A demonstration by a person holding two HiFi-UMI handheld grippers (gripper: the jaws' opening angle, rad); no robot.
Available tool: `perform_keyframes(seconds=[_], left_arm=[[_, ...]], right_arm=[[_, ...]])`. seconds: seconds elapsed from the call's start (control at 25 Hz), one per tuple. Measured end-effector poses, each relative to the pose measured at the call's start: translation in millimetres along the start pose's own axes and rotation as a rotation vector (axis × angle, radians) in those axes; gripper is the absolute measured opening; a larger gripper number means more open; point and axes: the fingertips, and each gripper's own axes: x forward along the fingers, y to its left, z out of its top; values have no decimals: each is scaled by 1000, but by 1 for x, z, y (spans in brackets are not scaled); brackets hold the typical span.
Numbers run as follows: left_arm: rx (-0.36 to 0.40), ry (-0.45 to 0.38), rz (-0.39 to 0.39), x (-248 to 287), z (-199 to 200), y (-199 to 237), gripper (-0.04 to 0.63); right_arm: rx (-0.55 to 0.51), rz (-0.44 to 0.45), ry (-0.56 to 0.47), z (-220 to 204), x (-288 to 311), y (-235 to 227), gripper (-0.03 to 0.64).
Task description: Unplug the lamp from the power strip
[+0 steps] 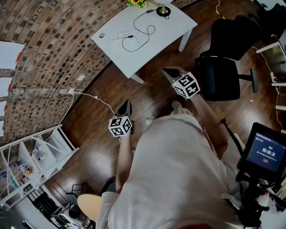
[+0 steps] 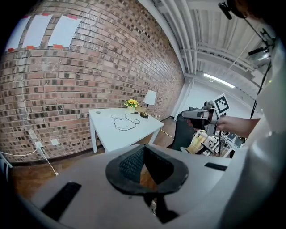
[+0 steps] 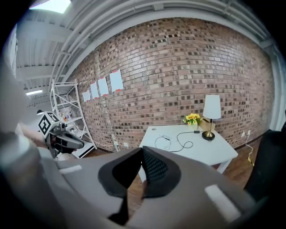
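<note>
The lamp [image 1: 163, 10] with a white shade [image 3: 211, 107] stands at the far end of a white table [image 1: 152, 49]. Its black cable [image 1: 145, 31] loops across the tabletop to a plug beside a thin white cord [image 1: 121, 36]. I cannot make out a power strip. My left gripper [image 1: 127, 106] and right gripper [image 1: 171, 71] are held over the wooden floor, well short of the table. Both are shut with nothing between the jaws, as the left gripper [image 2: 144, 154] and right gripper [image 3: 142, 153] show in their own views.
Yellow flowers [image 1: 136, 3] sit next to the lamp. A black office chair [image 1: 223, 67] stands right of the table. A white cable [image 1: 96, 99] runs from the brick wall across the floor. A white shelf unit [image 1: 31, 165] is at the lower left, a screen on a stand [image 1: 264, 150] at the lower right.
</note>
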Motion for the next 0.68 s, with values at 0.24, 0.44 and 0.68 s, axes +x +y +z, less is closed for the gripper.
perform_keyframes(seconds=[0.24,0.44,0.68], left_arm=[[-2,11,-27,3,-1,-9,5],[-61,-24,-99,10,7,-29,5],[-409,-169,-435,20,53,-90,155]], right_arm=[[7,36,-32,9,0,14,-6],[88,91,-82,12,-9,27,-6],[140,163,-135,20,-39,40,-7]])
